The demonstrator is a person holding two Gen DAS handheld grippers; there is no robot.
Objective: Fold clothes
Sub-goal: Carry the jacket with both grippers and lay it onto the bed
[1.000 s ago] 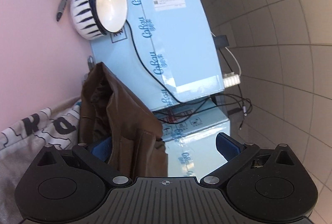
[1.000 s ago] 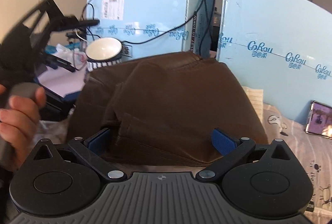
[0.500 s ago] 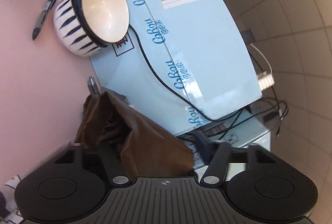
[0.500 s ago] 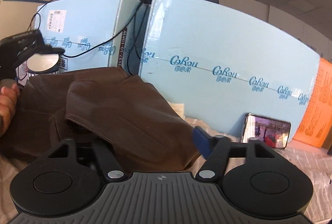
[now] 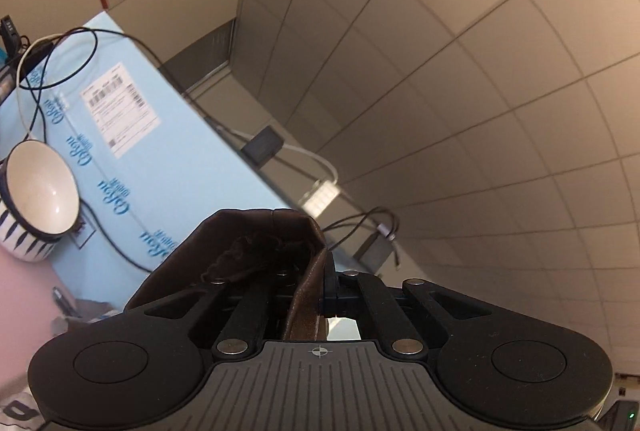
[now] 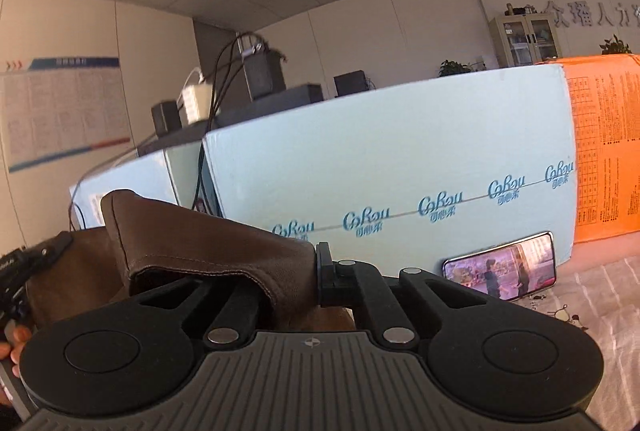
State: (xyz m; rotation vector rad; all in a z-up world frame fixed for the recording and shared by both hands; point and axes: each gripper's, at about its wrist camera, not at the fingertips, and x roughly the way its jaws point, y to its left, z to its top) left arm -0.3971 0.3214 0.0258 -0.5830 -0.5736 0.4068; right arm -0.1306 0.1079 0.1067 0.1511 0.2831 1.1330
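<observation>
Garment: brown leather-like piece, stitched hem showing, bunched and lifted off the surface; it hangs between both claws, in front of the blue boxes.
Left gripper: clenched on a fold of the brown garment.
Right gripper: clenched on the garment's hemmed edge.
Surface: pale printed cloth on the right; pink top on the left.
Room: light blue boxes with cables; striped bowl beside one; phone leaning on a box; orange box; tiled ceiling.
Change: a second ago both claws were spread wide around the garment lying low; now both pinch it, raised.
</observation>
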